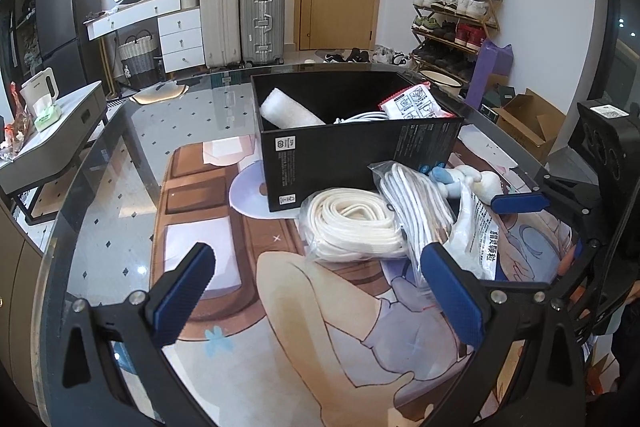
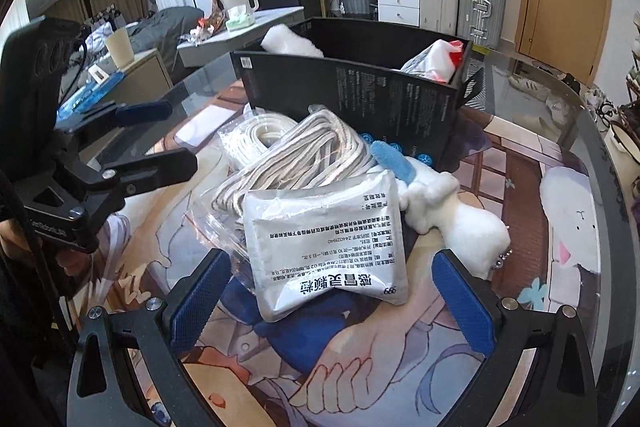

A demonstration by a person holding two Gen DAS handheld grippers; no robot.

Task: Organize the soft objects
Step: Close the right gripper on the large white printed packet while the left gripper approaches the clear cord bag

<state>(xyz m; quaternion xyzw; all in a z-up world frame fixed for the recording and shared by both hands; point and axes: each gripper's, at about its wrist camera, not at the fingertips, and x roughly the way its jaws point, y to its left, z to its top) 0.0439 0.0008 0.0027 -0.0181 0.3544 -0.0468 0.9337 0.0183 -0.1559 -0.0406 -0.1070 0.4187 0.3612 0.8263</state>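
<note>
An open black cardboard box point(image 1: 360, 151) stands on the glass-topped table point(image 1: 120, 195), and everything else sits around it. Inside, at its far left corner, leans a white foam roll point(image 1: 290, 111); at its right end lies a red-and-white printed packet point(image 1: 416, 103), with a white cable between them, mostly hidden by the box wall.

Just in front of the box, on the illustrated cartoon mat point(image 1: 320, 327), lies a pile: a clear bag of coiled cream-white flat strap point(image 1: 352, 223), a second clear bag of white-and-grey striped strap point(image 2: 296, 155) leaning over it, a silvery-white foil pouch with black Chinese print point(image 2: 324, 243) on top toward the near side, and a white plush toy with a blue part point(image 2: 444, 203) touching the box's front wall; its shape is hard to make out.

The left gripper point(image 1: 316, 299) is spread wide with nothing between its blue pads, near the cream strap bag. The right gripper point(image 2: 332, 299) is likewise spread wide, its pads either side of the foil pouch's near edge; whether they touch it I cannot tell.
</note>
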